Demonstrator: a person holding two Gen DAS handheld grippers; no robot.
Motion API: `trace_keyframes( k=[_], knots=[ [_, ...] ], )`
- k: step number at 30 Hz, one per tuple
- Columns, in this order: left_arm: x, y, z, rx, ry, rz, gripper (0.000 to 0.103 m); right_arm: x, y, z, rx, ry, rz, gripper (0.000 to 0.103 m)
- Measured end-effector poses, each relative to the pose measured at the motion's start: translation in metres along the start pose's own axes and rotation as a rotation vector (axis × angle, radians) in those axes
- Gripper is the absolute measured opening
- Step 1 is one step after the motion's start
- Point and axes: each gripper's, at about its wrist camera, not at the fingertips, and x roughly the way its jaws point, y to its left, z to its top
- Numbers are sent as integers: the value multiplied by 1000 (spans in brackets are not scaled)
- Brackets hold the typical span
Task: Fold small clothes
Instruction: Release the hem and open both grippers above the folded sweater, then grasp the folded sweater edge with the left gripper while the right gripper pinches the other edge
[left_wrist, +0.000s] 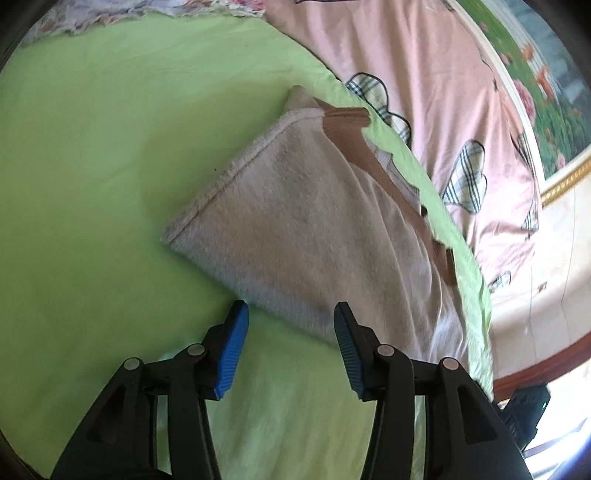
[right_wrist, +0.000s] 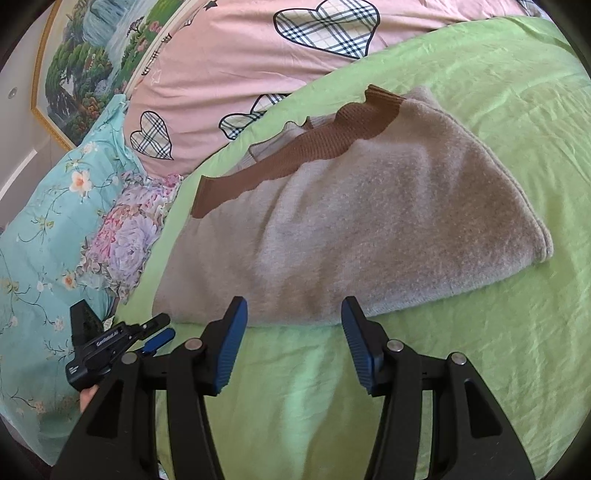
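Note:
A small grey fleece garment (left_wrist: 306, 229) with brown ribbed trim (left_wrist: 347, 125) lies folded on the green sheet (left_wrist: 92, 166). It also shows in the right wrist view (right_wrist: 369, 229), with the brown trim (right_wrist: 325, 140) along its far edge. My left gripper (left_wrist: 291, 314) is open and empty, just short of the garment's near edge. My right gripper (right_wrist: 293, 310) is open and empty, its fingertips at the garment's near edge. The left gripper (right_wrist: 147, 332) also shows at the left in the right wrist view.
A pink quilt with plaid hearts (right_wrist: 240, 48) lies beyond the green sheet, also seen in the left wrist view (left_wrist: 424, 92). A teal floral pillow (right_wrist: 44, 240) and a purple floral pillow (right_wrist: 125, 236) lie at the left. A framed painting (right_wrist: 85, 66) hangs behind.

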Motion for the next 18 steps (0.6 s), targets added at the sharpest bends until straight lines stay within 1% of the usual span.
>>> trace_keyframes(
  k=[5, 8, 10, 11, 12, 15, 17, 18],
  knots=[
    [14, 2, 19, -41, -45, 9, 48, 2, 4, 2, -1, 3, 15, 54],
    [26, -1, 36, -41, -69, 38, 43, 4, 7, 7, -8, 5, 27, 54],
    [34, -7, 46, -24, -76, 64, 30, 6, 8, 14, -10, 5, 36, 54],
    [36, -9, 49, -16, -75, 64, 18, 7, 8, 17, -11, 6, 40, 54],
    [39, -13, 54, -5, -75, 64, 13, 8, 8, 23, -13, 6, 44, 54],
    [37, -35, 63, 86, -98, 98, 9, 13, 5, 42, -22, 20, 48, 54],
    [31, -58, 63, 176, -126, 106, 8, 15, 2, 56, -30, 25, 49, 54],
    [28, -74, 61, 237, -140, 94, 7, 17, 0, 66, -32, 34, 45, 54]
  ],
)
